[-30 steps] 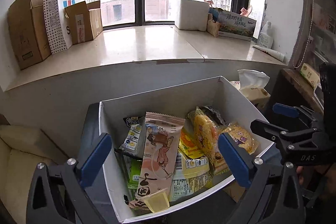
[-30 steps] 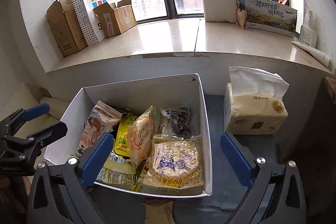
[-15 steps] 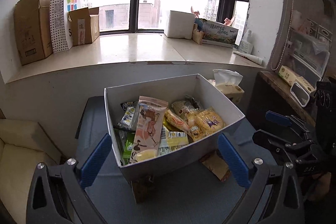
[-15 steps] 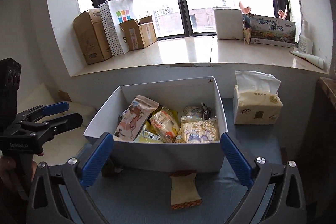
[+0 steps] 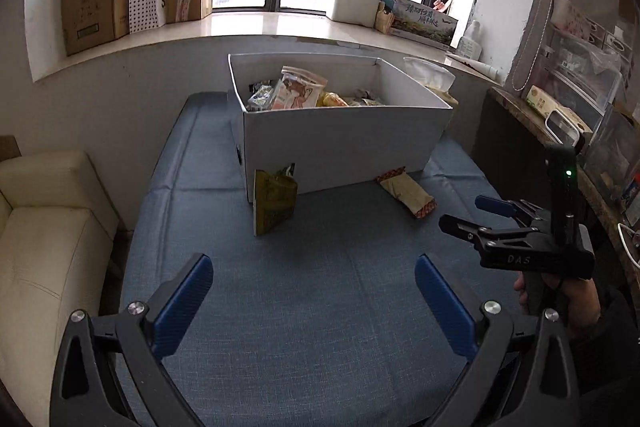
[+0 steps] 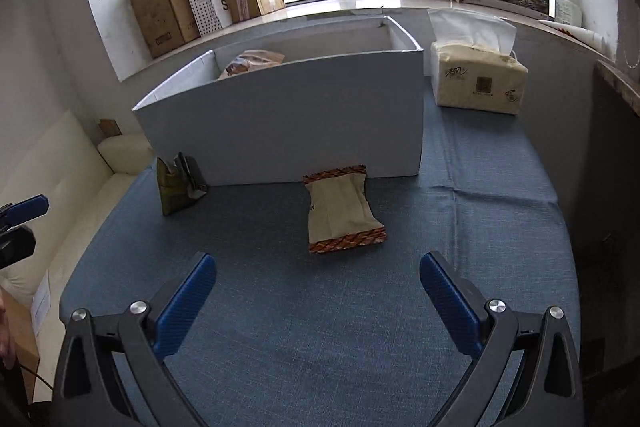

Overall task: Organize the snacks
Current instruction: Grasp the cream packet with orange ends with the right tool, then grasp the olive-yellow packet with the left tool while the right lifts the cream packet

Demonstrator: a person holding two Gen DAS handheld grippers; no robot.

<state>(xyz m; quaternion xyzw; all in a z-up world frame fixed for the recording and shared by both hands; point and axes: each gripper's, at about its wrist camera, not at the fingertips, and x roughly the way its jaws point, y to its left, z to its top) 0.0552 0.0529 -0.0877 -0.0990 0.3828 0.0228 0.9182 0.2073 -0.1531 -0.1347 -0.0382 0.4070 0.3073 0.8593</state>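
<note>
Two snacks are left outside the box [image 5: 344,143] on the blue cloth [image 6: 320,307]: a tan packet [image 6: 340,213] lying flat just before the front wall, and a green pouch [image 5: 275,201] propped upright against the box's left corner. Both are judged light, soft and crinkly, likely slippery film, so the tan packet is best pinched across its narrow middle, its long axis running away from the right gripper [image 6: 318,301] toward the box. Left gripper [image 5: 314,303] and right gripper are both seen spread wide, nothing held.

A tissue pack [image 6: 478,79] (cream) sits beside cardboard boxes [image 6: 160,7] on the sill.
</note>
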